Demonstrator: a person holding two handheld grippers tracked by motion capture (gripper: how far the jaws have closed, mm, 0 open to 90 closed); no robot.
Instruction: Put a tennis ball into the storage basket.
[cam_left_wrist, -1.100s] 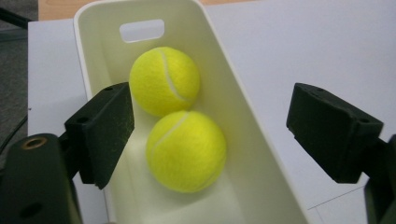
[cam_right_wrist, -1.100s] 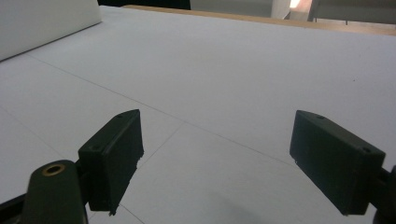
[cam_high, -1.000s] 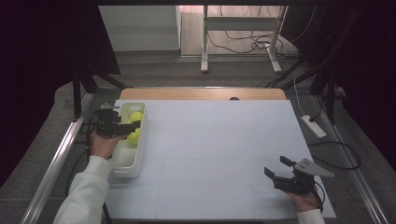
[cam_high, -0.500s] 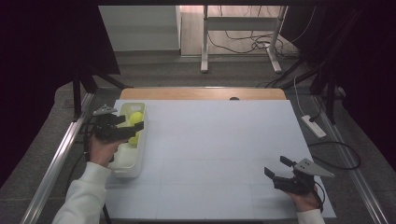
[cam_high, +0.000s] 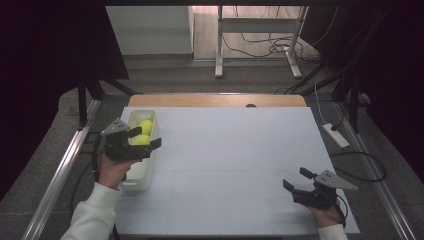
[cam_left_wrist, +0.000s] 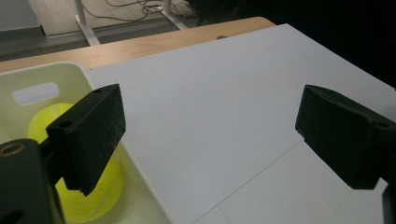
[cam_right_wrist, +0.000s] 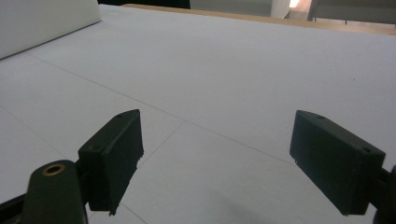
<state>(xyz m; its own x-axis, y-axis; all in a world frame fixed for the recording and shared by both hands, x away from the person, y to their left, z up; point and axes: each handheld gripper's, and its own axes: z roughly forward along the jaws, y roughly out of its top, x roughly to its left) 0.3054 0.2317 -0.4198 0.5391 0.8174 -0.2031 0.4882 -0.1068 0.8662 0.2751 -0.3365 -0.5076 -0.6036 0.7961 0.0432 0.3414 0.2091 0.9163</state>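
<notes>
Jaws of left gripper (cam_high: 145, 138) spread wide, just been opening, nothing between them. Sits above the near-middle stretch of white bin (cam_high: 142, 177), jaws pointing toward the table's centre. In left gripper view (cam_left_wrist: 210, 135): one jaw over the bin's inside, other jaw out over the white table sheet (cam_left_wrist: 224, 93), bin rim crossing under the gap. Yellow ball (cam_left_wrist: 88, 186) directly below and behind the bin-side jaw, partly hidden by it, not touched. Second ball (cam_high: 146, 125) further along the bin, toward its far end, beyond the gripper; ball under the jaws seen from above as (cam_high: 141, 140), touching or just beside the far one. Grip slot in the bin's far end wall visible past the jaw. Left hand (cam_high: 112, 170) wrapped on the gripper body, white sleeve trailing back to the near edge.

Right gripper (cam_high: 296, 180) well apart, at the near right part of the sheet, jaws likewise wide apart and empty, aimed toward the left gripper's side. Right gripper view (cam_right_wrist: 215, 154): bare sheet and its thin seam lines between the jaws, wooden table edge (cam_right_wrist: 261, 18) far ahead. Right hand (cam_high: 327, 212) under the gripper body at the sheet's near edge.

Past the sheet: wooden strip of table, then floor with cables (cam_high: 260, 45) and a white power strip (cam_high: 336, 135) off the right side.
</notes>
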